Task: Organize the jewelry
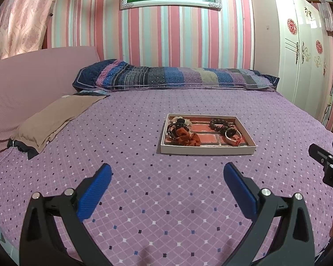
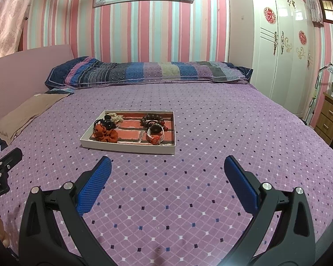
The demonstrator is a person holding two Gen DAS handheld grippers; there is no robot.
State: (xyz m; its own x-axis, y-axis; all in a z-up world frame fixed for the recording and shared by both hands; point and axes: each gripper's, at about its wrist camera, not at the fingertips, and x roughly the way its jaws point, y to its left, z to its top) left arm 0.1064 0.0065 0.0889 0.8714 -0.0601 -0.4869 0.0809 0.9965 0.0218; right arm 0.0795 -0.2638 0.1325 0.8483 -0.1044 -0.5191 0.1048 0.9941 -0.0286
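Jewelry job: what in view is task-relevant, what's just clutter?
Relevant: tray, orange scrunchie, dark bead bracelet, pink bangle, black hair ties, left tongs and right tongs, both open.

Clutter: striped pillow, tan pillow, wardrobe.

A wide bed under a purple diamond-dotted bedspread fills the room; behind it rises pink, white and pale-blue striped wallpaper, right of it a glossy white wardrobe, and perhaps a wooden drawer cabinet beyond
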